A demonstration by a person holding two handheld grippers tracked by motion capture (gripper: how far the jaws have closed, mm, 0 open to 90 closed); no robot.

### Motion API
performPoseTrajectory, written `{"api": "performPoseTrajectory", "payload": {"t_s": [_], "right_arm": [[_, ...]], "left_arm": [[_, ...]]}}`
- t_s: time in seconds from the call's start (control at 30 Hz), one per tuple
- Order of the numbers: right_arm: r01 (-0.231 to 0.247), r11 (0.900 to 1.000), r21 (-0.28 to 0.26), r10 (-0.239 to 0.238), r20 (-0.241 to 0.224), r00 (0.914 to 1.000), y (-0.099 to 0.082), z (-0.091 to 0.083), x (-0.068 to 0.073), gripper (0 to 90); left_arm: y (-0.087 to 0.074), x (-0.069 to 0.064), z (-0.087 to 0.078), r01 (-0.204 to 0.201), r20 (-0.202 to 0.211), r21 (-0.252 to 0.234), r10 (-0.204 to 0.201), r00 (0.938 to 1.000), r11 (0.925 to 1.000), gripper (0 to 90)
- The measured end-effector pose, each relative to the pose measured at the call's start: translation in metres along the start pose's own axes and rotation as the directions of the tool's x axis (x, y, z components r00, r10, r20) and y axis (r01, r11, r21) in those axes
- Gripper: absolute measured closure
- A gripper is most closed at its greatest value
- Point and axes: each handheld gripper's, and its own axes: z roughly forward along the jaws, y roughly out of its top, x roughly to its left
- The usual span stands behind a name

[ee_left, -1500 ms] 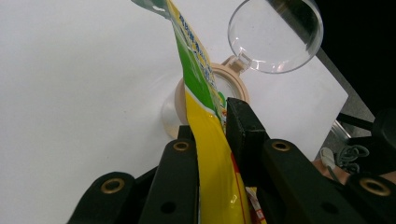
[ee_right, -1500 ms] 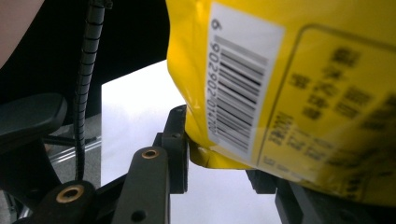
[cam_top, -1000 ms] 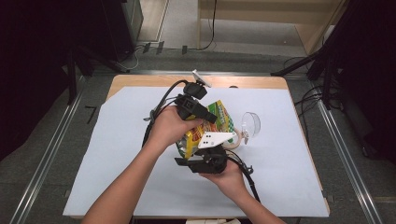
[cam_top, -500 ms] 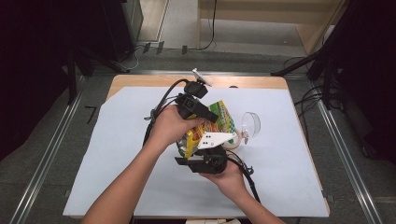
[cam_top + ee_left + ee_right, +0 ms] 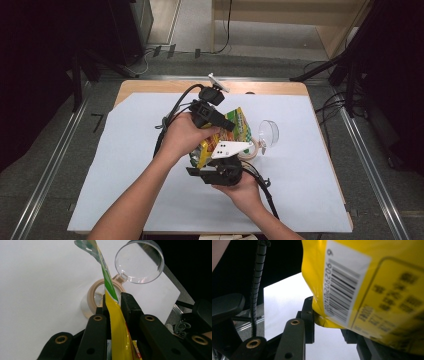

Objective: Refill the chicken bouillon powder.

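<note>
A yellow and green snack bag point(image 5: 241, 129) is held up over the table between both grippers. My left gripper point(image 5: 226, 124) comes in from the far side and is shut on the bag's thin edge point(image 5: 117, 325), its jaws pressing from both sides point(image 5: 114, 302). My right gripper point(image 5: 207, 160), nearer the person, is shut on the bag's lower corner by the barcode point(image 5: 342, 282), with one jaw hidden behind the bag point(image 5: 329, 320). Below the bag stands a clear jar with a beige rim point(image 5: 92, 296) and its clear hinged lid point(image 5: 138, 261) swung open.
A white sheet point(image 5: 125, 165) covers the wooden table point(image 5: 150, 86). The jar point(image 5: 251, 150) and its lid point(image 5: 268, 132) sit right of centre. Cables trail from both grippers. Metal rails and dark stands flank the table.
</note>
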Motion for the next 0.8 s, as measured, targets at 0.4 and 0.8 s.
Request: {"api": "performPoseTrajectory", "payload": {"t_s": [0.4, 0.8], "right_arm": [[-0.013, 0.9999, -0.007, 0.013, -0.008, 0.9999, 0.002, 0.0, -0.001, 69.3], [-0.016, 0.9998, -0.008, 0.016, -0.007, 0.9998, 0.002, 0.0, -0.002, 69.3]], "left_arm": [[0.002, 0.011, 0.001, 0.032, 0.001, 0.003, -0.032, 0.9995, 0.9995, 82.0], [0.003, 0.011, 0.002, 0.034, 0.0, 0.002, -0.034, 0.9994, 0.9994, 81.9]]}}
